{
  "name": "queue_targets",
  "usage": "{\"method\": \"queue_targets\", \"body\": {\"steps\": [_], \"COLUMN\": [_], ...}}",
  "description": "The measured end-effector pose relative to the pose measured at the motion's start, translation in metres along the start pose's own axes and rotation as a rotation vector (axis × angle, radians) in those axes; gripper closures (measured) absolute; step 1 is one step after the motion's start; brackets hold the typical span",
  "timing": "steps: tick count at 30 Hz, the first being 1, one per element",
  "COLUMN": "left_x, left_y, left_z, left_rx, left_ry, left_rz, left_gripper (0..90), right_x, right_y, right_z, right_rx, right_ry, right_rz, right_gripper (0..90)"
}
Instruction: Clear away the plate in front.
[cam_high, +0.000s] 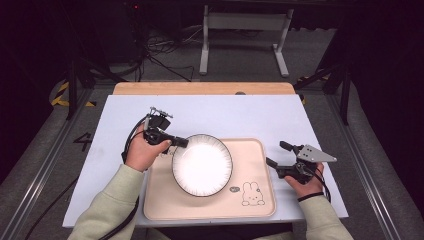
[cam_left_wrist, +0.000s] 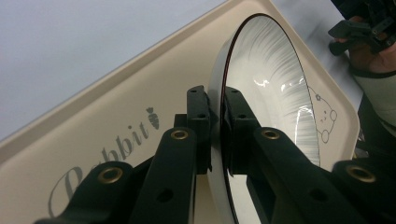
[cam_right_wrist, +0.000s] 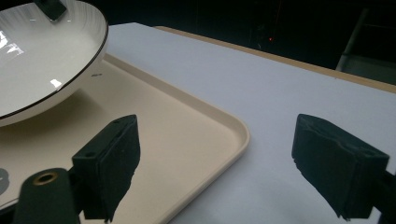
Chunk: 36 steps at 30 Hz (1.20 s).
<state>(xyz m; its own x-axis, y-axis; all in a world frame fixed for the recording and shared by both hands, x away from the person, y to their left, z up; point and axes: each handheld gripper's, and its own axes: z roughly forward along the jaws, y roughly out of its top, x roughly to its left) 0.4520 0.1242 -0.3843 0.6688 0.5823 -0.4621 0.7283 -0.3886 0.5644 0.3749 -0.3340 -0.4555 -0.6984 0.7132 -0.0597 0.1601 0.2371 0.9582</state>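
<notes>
here the left gripper (cam_left_wrist: 215, 128) has its fingers clamped on the plate (cam_high: 202, 164) rim over the tray (cam_high: 260, 200); the right gripper (cam_right_wrist: 229, 163) has its fingers apart, holding nothing, beside the tray on the counter (cam_high: 240, 117).

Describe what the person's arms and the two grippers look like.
Both arms wear pale green sleeves. The left gripper and right gripper are black with blocky fingers and brass-coloured rivets; black cables trail from each. The right one carries a grey three-cornered plate.
</notes>
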Motion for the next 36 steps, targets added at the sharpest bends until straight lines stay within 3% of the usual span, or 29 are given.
{"method": "queue_targets", "body": {"steps": [8, 18, 36], "left_x": [-0.004, -0.006, 0.006], "left_y": [-0.001, -0.001, -0.004], "left_z": [0.010, 0.021, 0.039], "left_rx": [0.051, 0.075, 0.040], "left_ry": [-0.029, -0.051, -0.084], "left_rz": [0.005, 0.006, -0.046], "left_gripper": [83.4, 83.3, 83.5], "right_x": [0.000, 0.000, 0.000], "right_y": [0.000, 0.000, 0.000], "right_z": [0.000, 0.000, -0.001], "right_rx": [-0.001, 0.000, -0.009], "right_ry": [0.000, 0.000, -0.002], "right_rz": [0.001, 0.003, 0.008], "right_gripper": [16.1, 16.2, 16.7]}}
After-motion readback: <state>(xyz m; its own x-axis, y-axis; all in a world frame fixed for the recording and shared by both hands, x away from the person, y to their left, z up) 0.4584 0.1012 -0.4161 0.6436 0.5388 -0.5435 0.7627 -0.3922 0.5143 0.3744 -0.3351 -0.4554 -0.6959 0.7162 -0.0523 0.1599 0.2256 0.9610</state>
